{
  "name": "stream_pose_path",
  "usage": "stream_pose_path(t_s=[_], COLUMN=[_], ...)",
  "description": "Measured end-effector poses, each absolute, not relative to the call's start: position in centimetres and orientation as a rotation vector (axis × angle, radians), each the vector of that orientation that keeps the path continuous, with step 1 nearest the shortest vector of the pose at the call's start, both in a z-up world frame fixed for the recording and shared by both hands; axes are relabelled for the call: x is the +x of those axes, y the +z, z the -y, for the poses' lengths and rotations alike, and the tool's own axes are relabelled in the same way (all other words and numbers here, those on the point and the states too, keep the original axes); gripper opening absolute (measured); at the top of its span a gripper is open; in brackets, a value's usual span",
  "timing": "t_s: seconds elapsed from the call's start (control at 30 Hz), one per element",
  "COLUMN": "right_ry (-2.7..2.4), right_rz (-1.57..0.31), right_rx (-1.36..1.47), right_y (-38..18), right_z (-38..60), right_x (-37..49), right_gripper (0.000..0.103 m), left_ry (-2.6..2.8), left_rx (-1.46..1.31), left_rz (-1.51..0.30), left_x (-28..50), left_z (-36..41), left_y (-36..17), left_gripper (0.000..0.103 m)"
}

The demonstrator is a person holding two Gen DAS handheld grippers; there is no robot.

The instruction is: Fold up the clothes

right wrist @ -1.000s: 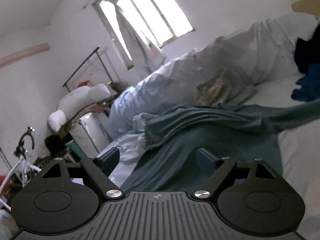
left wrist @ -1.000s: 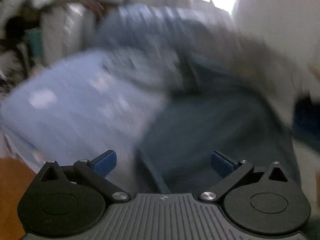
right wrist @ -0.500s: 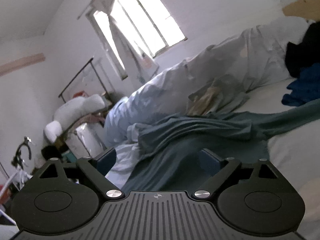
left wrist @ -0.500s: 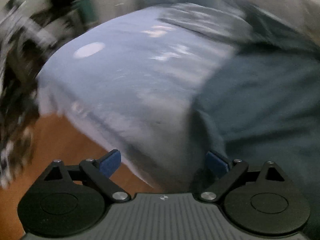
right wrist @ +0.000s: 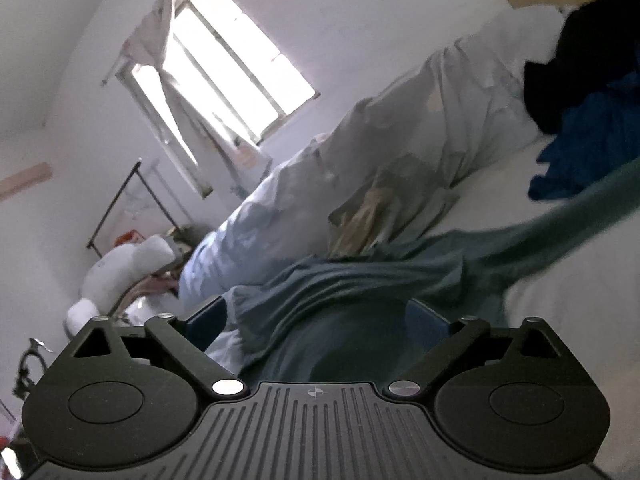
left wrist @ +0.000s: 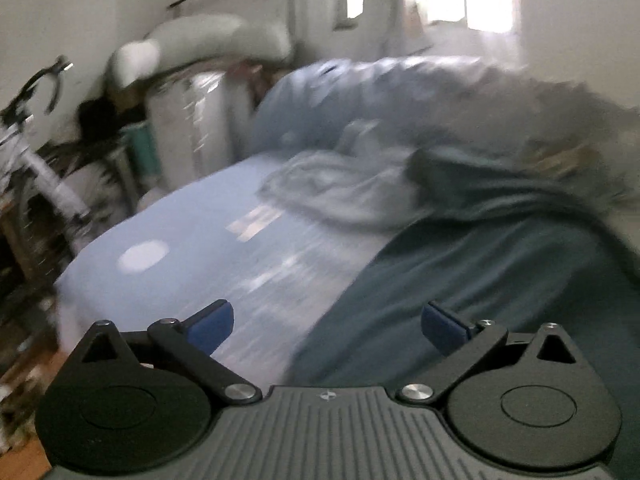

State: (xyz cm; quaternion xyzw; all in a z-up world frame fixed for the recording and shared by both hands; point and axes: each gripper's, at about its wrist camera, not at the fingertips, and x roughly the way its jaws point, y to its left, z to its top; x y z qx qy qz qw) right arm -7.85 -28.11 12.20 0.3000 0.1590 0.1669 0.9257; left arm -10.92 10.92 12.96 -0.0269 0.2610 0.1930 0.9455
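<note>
A dark teal garment point(left wrist: 480, 280) lies spread on the bed, its near edge running under my left gripper point(left wrist: 326, 326). That gripper stands open above the pale blue sheet point(left wrist: 192, 256) and the garment's edge, with nothing pinched. In the right wrist view the same teal garment point(right wrist: 360, 292) bunches in folds, one sleeve point(right wrist: 580, 216) stretching off to the right. My right gripper point(right wrist: 316, 318) hangs over it with its jaws opening wide; cloth lies below them, but the pads do not press on it.
A heaped pale duvet point(right wrist: 400, 152) runs along the bed's far side. Dark blue and black clothes point(right wrist: 592, 128) are piled at the right. A white plush toy point(left wrist: 192, 44), a bicycle point(left wrist: 36, 144) and a clothes rail point(right wrist: 132, 200) stand beside the bed's left.
The left view has swung up from the bed's corner and floor to the bed top and window. The right gripper's jaws have spread wider, and its view has tilted and come closer over the teal garment.
</note>
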Motion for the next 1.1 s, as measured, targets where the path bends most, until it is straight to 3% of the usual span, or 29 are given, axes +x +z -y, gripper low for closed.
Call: stream_pose_path(t_s=[0.13, 0.33, 0.37, 0.47, 0.5, 0.6, 0.67, 0.7, 0.73, 0.87, 0.9, 1.0, 1.1], right_ry=[0.324, 0.312, 0.303, 0.293, 0.302, 0.32, 0.321, 0.321, 0.32, 0.344, 0.349, 0.344, 0.324], right_rz=[-0.3, -0.251, -0.252, -0.322, -0.346, -0.407, -0.425, -0.43, -0.435, -0.458, -0.467, -0.47, -0.467], right_rx=[0.457, 0.164, 0.101, -0.077, -0.12, -0.243, -0.316, -0.35, -0.384, -0.495, -0.518, -0.541, -0.545], right_y=[13.4, 13.9, 13.3, 10.0, 8.8, 5.6, 4.4, 4.0, 3.5, 1.6, 1.1, 0.3, -0.1], right_z=[28.6, 27.9, 27.6, 26.3, 25.7, 24.2, 23.1, 22.5, 21.9, 20.2, 19.8, 19.2, 18.7], right_x=[-4.4, 1.4, 2.6, 5.7, 6.2, 7.8, 8.7, 9.0, 9.3, 9.6, 9.6, 9.8, 10.1], right_gripper=[0.098, 0.097, 0.094, 0.065, 0.061, 0.06, 0.059, 0.058, 0.057, 0.05, 0.049, 0.048, 0.048], left_ry=[0.242, 0.11, 0.106, 0.134, 0.141, 0.138, 0.128, 0.109, 0.095, 0.109, 0.108, 0.119, 0.117], left_rx=[-0.149, -0.601, -0.646, -0.751, -0.787, -0.871, -0.913, -0.918, -0.91, -0.909, -0.916, -0.921, -0.957], left_rz=[-0.477, -0.49, -0.486, -0.51, -0.52, -0.584, -0.645, -0.682, -0.704, -0.702, -0.688, -0.638, -0.589], left_x=[-7.6, 0.6, 2.1, 6.9, 8.1, 10.8, 12.4, 13.2, 13.5, 13.9, 13.8, 13.5, 13.0], left_z=[-9.1, -11.7, -12.4, -14.9, -15.5, -16.6, -17.0, -17.0, -16.7, -16.8, -16.9, -17.2, -17.6], left_y=[14.6, 14.2, 13.4, 10.1, 9.0, 6.1, 4.4, 3.5, 3.2, 1.6, 1.3, 0.6, 0.2], left_gripper=[0.103, 0.103, 0.103, 0.103, 0.103, 0.094, 0.082, 0.071, 0.068, 0.07, 0.076, 0.083, 0.084])
